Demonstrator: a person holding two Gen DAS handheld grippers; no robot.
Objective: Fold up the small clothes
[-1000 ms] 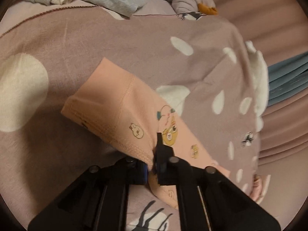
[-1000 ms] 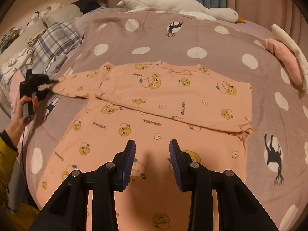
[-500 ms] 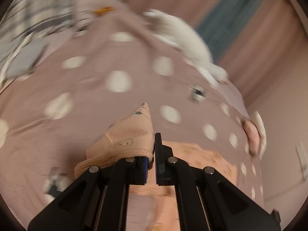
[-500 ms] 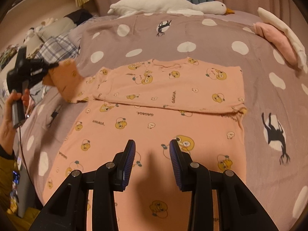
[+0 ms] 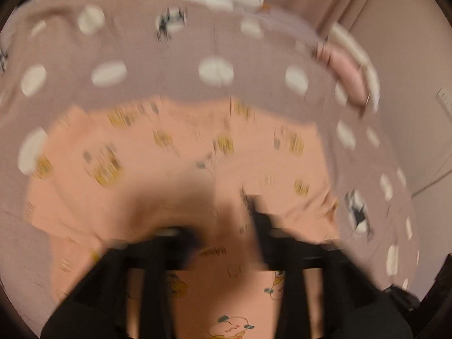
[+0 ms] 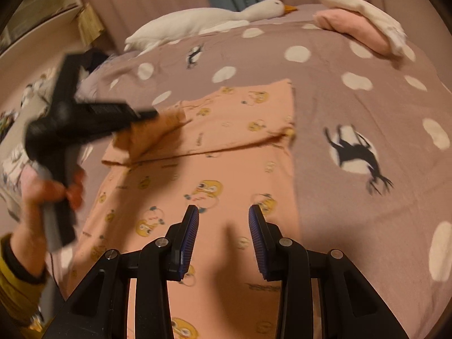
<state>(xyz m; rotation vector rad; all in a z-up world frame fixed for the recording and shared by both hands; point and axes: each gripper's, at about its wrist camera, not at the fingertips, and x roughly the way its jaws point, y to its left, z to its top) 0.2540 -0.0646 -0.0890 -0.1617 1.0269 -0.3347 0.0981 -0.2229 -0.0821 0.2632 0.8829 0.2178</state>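
A peach shirt with yellow cartoon prints (image 6: 214,169) lies flat on the mauve polka-dot bedspread (image 6: 353,113), one side folded in over the body. My left gripper (image 6: 149,117) holds the left sleeve (image 6: 147,135) lifted over the shirt's upper left part. The left wrist view is motion-blurred; there the fingers (image 5: 186,243) stand apart over the shirt (image 5: 197,152), with peach cloth between them. My right gripper (image 6: 223,226) is open and empty, hovering over the shirt's lower body.
A white goose plush (image 6: 203,19) lies along the far edge of the bed. Folded pink and white clothes (image 6: 358,28) sit at the far right corner. A heap of unfolded laundry (image 6: 17,118) lies at the left edge.
My left gripper has swung the sleeve from the left side of the bed up and inward over the shirt. Its fingers now look wider apart. The right gripper has stayed open, shifting slightly.
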